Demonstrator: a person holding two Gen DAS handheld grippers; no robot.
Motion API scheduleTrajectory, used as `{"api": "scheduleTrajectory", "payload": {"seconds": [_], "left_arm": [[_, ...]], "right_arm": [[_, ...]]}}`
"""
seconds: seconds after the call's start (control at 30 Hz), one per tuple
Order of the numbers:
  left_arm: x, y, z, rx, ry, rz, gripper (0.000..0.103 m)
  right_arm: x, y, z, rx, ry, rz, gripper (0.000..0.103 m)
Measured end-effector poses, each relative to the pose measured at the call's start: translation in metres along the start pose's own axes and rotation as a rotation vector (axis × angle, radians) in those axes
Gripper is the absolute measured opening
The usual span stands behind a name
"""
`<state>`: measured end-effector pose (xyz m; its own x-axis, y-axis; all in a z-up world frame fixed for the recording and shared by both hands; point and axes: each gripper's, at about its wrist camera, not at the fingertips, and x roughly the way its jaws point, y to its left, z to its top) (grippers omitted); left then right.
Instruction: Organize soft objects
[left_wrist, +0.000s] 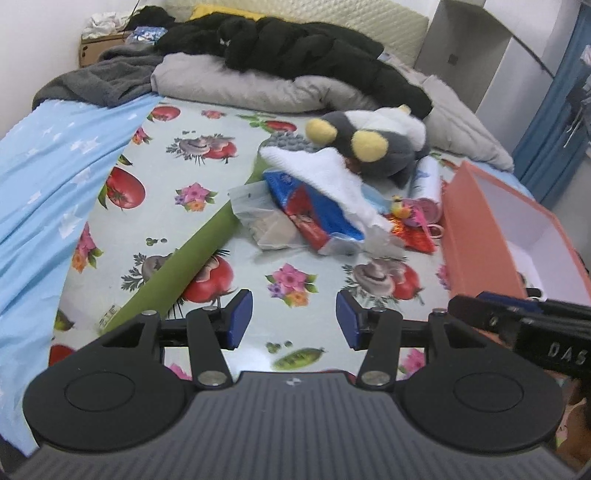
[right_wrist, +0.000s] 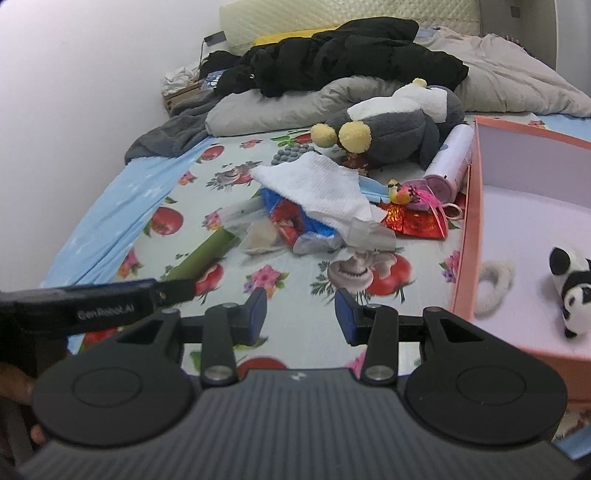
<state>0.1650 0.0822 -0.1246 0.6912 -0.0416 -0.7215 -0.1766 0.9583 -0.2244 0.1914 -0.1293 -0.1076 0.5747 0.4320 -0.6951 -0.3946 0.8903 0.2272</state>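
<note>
1. The grey penguin plush (right_wrist: 399, 136) with yellow feet lies on its side at about 12 o'clock from both grippers, at the far edge of a heap on the fruit-print sheet (left_wrist: 207, 229); it looks like the largest soft item not yet boxed
2. A white towel (right_wrist: 317, 188) is draped over the heap just in front of the plush, at 12 o'clock, covering part of a red-and-blue packet (left_wrist: 314, 214) and a clear plastic bag (left_wrist: 258, 214)
3. The orange box (right_wrist: 465, 236) sits open at 2 o'clock in the right wrist view and already holds a small panda plush (right_wrist: 570, 291) and a white fluffy ring (right_wrist: 495, 284), so it seems to be the collecting place
4. The left gripper (left_wrist: 294, 319) and right gripper (right_wrist: 301, 315) hover side by side over bare sheet, each with jaws spread and holding nothing, probably ready for the next pick
5. Hard clutter crowds the plush: a pale cylinder (right_wrist: 448, 162) touching it at 1 o'clock, a red foil packet (right_wrist: 413, 221) and a small toy bird (right_wrist: 399, 194)
6. A green roll (left_wrist: 177, 269) runs diagonally at 10 o'clock; a black jacket (left_wrist: 314, 48) on a grey duvet (left_wrist: 236, 85) lies beyond
</note>
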Motion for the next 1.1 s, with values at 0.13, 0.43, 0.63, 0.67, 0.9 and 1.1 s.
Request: {"api": "scheduleTrajectory", "payload": {"seconds": [0.13, 0.43, 0.63, 0.67, 0.9, 1.1], "left_arm": [[0.030, 0.006, 0.008, 0.001, 0.026, 0.016, 0.056], [0.090, 0.018, 0.023, 0.019, 0.047, 0.054, 0.063], [0.125, 0.023, 0.031, 0.004, 0.046, 0.044, 0.063], [0.132, 0.024, 0.033, -0.001, 0.048, 0.038, 0.063], [0.164, 0.023, 0.037, -0.002, 0.051, 0.040, 0.061], [0.173, 0.025, 0.039, -0.014, 0.035, 0.025, 0.030]], "right_arm": [[0.026, -0.006, 0.011, 0.012, 0.007, -0.015, 0.044], [0.090, -0.021, 0.028, 0.033, 0.060, -0.035, 0.044], [0.126, -0.029, 0.037, 0.089, 0.083, 0.001, 0.044], [0.131, -0.030, 0.038, 0.104, 0.087, 0.009, 0.044], [0.160, -0.044, 0.044, 0.258, 0.100, 0.030, 0.045], [0.173, -0.051, 0.045, 0.342, 0.114, 0.045, 0.030]]}}
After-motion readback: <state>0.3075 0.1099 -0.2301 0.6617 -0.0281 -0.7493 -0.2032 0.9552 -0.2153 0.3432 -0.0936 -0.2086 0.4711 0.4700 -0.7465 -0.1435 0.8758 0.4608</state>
